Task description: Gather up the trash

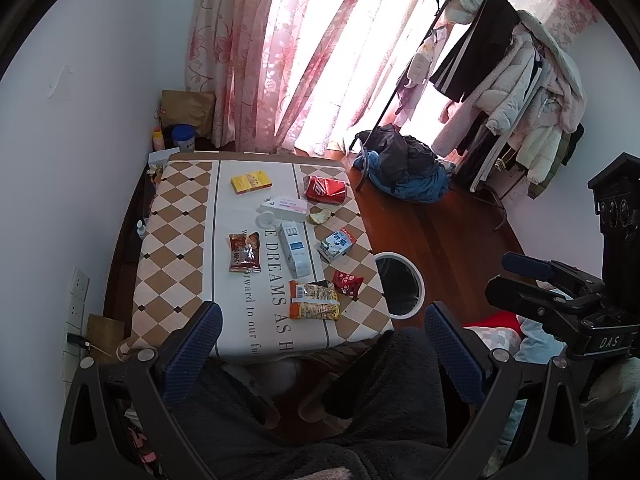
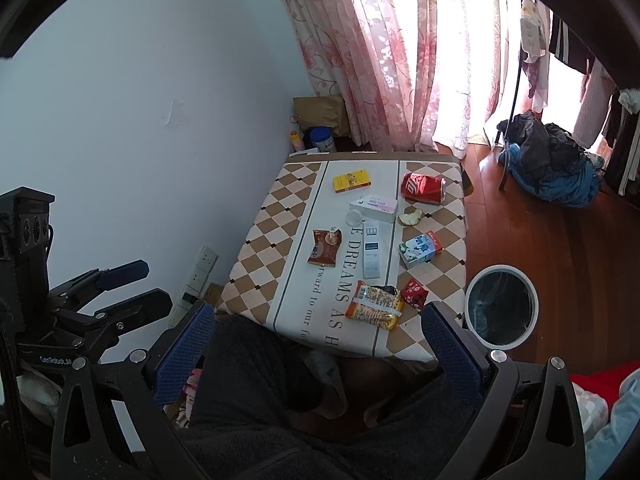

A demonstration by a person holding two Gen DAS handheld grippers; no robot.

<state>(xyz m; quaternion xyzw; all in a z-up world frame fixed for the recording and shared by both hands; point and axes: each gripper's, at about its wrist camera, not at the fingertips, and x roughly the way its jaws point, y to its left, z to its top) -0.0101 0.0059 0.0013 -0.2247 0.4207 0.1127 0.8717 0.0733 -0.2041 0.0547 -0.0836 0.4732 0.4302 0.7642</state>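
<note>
- Table (image 1: 176,208): one, the landmark for the rest.
- Boxes on the table: four — yellow box (image 1: 251,182), pink-striped box (image 1: 285,205), tall blue-and-white box (image 1: 295,249), milk carton (image 1: 336,245).
- Snack wrappers on it: three — brown (image 1: 244,253), orange (image 1: 315,301), small red (image 1: 347,281).
- Crushed red can (image 1: 326,189) on it: one.
- Peel (image 1: 319,216) on it: one.
- Clear cup (image 1: 265,221) on it: one.
- Bin (image 1: 400,284) beside the table: one.

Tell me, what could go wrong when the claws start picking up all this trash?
The crushed red can lies on its side near the table's edge, so a nudge might roll it onto the floor. The small red wrapper sits beside the noodle packet; one claw might pinch both. The bin stands below; a drop could miss.
</note>
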